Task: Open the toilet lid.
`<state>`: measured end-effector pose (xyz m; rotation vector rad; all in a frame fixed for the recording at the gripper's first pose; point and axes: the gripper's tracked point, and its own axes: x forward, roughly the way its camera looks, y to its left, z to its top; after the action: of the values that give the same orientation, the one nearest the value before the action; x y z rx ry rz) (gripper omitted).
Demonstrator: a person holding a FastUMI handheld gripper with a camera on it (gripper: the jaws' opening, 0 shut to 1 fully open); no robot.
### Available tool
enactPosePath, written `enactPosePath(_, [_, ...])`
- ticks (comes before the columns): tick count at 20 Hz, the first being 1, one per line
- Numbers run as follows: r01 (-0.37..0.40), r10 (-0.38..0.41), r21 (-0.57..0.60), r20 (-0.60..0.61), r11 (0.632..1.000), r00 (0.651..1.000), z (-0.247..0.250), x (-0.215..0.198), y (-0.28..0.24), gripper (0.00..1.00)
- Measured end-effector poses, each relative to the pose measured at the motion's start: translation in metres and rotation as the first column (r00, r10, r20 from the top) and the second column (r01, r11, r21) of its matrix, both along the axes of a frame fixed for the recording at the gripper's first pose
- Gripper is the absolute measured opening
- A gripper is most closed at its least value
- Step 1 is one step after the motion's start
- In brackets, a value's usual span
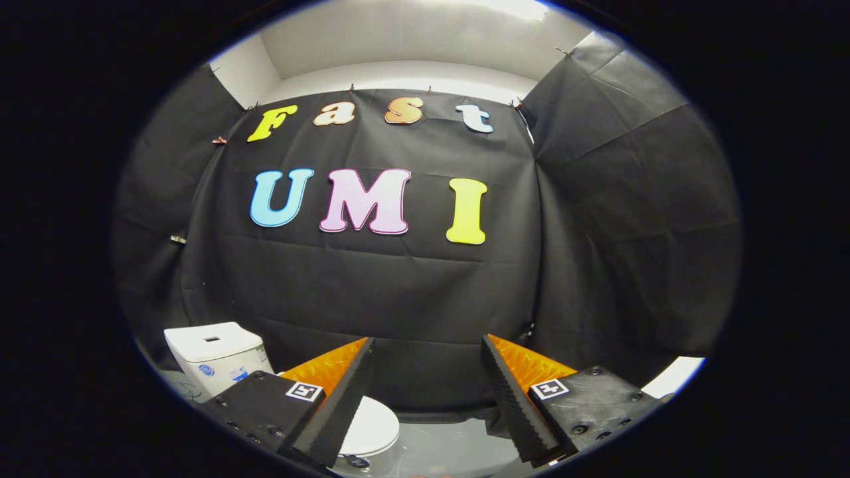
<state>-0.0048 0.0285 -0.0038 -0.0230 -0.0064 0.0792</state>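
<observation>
The gripper (428,372) stands wide open, its two fingers spread well apart with nothing held between them. Each finger carries a ribbed pad on its inner face, and a small square marker sits on the body behind each one. Between the fingers the view passes to the black cloth wall (412,292) of the booth and to a strip of pale, glossy floor (451,445) below it.

The toilet (279,392) stands low and to the left, partly hidden behind the left finger (339,405). Its white tank (216,355) rises beyond and outside that finger, with a slot-like button on its flat top. The toilet lid (372,425) lies closed and flat over the bowl, its rounded white front showing just inside the left finger's tip, lower than the fingers' far ends. The gripper touches neither lid nor tank.

Beyond, the cloth hangs in creased panels, clipped along its top edge below a white wall (398,46).
</observation>
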Motion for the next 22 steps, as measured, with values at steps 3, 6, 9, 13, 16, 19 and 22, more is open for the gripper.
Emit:
enactPosePath(3, [-0.026, 0.029, 0.048, -0.052, 0.998, 0.998, -0.021, 0.006, 0.000, 0.98])
enactPosePath(6, [-0.014, 0.021, 0.089, -0.079, 0.996, 0.997, -0.034, 0.018, -0.015, 0.98])
enactPosePath(9, [-0.027, 0.035, 0.117, -0.069, 0.993, 0.997, -0.034, 0.029, -0.019, 0.98])
enactPosePath(13, [-0.063, 0.071, 0.097, -0.080, 0.993, 0.994, -0.044, 0.042, -0.019, 0.98])
enactPosePath(16, [-0.083, 0.093, 0.100, -0.096, 0.992, 0.991, -0.055, 0.047, -0.016, 0.98])
enactPosePath(19, [-0.111, 0.134, 0.154, -0.147, 0.982, 0.980, -0.078, 0.048, -0.007, 0.98])
enactPosePath(22, [-0.097, 0.147, 0.232, -0.211, 0.968, 0.966, -0.106, 0.051, -0.009, 0.98])
